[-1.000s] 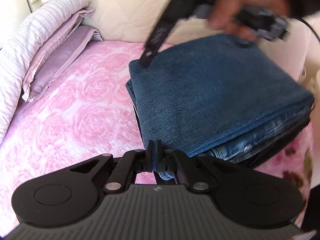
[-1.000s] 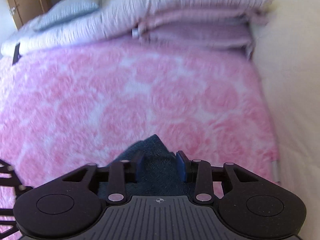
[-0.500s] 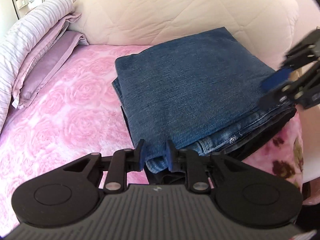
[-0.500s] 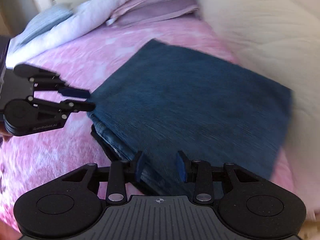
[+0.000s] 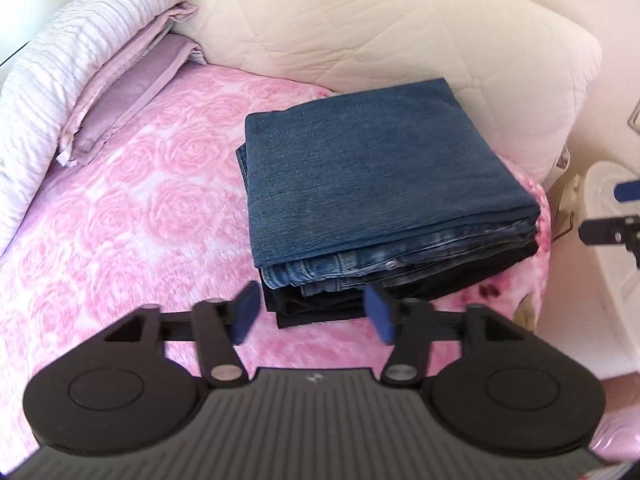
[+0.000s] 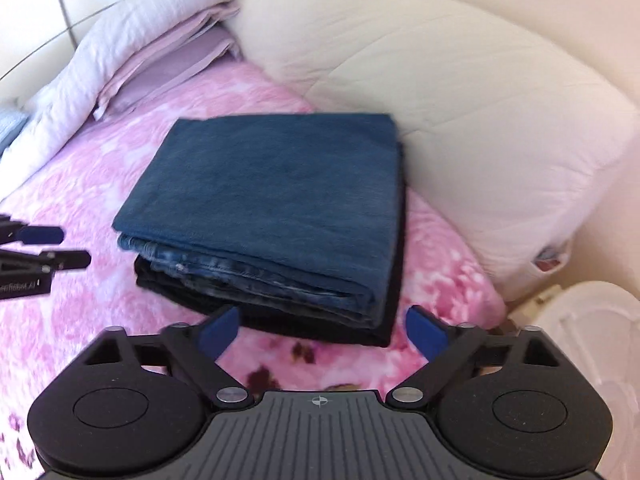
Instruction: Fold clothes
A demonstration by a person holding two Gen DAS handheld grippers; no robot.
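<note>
Both grippers have drawn back from the folded blue jeans (image 5: 376, 184) since the earlier frames, when the left gripper's pads stood closed at the near edge of the denim and the right gripper's pads straddled its corner. Nearest the left wrist camera, the left gripper (image 5: 313, 312) now hangs above the pink rose-patterned blanket (image 5: 120, 220), its blue pads (image 5: 246, 312) spreading apart with nothing pressed between them; the pile's near corner shows in the gap beyond the fingertips. Nearest the right wrist camera, the right gripper (image 6: 322, 330) likewise has its jaws widening, empty, with the blanket and the near edge of the pile visible past them. Each gripper appears at the margin of the other's view, clear of the denim: the right one at the right edge, the left one at the left edge. Beyond the fingertips, the jeans lie flat as a squared bundle on top of a folded black garment (image 5: 472, 272), whose edge shows underneath; both rest on the blanket. A white plastic object (image 6: 592, 344) stands off the blanket's right side. Behind the pile rises a cream quilted cushion (image 5: 400, 28), touching or nearly touching the bundle's far edge. Farthest left, a lilac pillow (image 5: 132, 80) lies against rolled white striped bedding (image 5: 72, 48).
</note>
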